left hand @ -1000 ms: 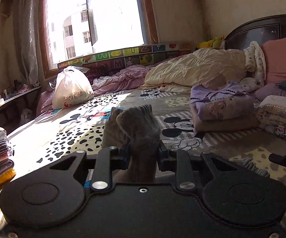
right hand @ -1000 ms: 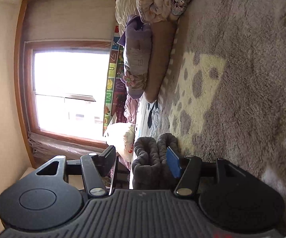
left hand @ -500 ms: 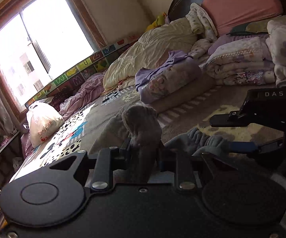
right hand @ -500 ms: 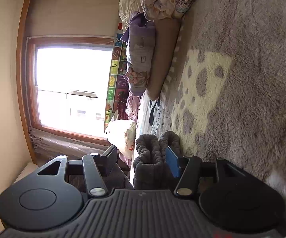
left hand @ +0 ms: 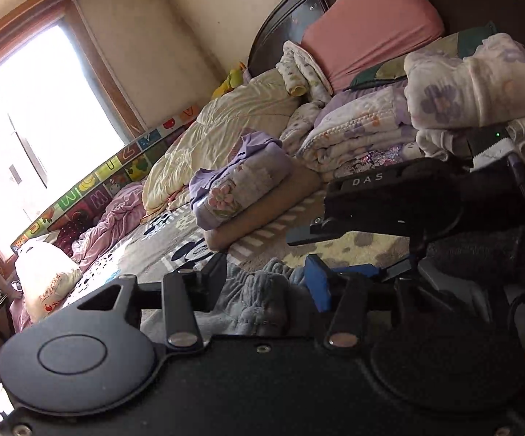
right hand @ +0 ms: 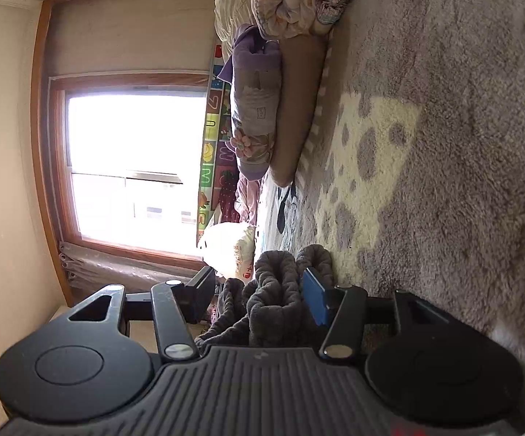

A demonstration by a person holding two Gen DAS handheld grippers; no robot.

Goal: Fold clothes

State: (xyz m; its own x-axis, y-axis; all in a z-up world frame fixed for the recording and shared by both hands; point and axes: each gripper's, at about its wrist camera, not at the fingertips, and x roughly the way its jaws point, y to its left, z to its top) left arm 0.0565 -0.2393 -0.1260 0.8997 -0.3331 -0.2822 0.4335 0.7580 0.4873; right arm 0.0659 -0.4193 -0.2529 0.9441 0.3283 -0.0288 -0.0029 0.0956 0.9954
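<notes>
A grey fleece garment (left hand: 259,301) lies bunched on the patterned bed blanket (left hand: 368,250). My left gripper (left hand: 266,283) is open, its jaws apart on either side of the garment. My right gripper (right hand: 259,290) is also open, with a rolled bunch of the same grey garment (right hand: 277,298) standing between its spread jaws. The right gripper's black body (left hand: 408,200) shows at the right of the left wrist view, just beyond the left gripper.
A folded purple garment (left hand: 240,185) lies on a tan cushion (left hand: 273,210) mid-bed. Folded floral blankets (left hand: 426,116), a cream duvet (left hand: 233,130) and a pink pillow (left hand: 368,32) are stacked at the headboard. A white plastic bag (left hand: 44,276) sits near the window.
My left gripper was shut on the grey garment and has opened, letting the cloth drop low between its jaws. It also swung right toward the headboard. The right gripper stayed open and barely moved.
</notes>
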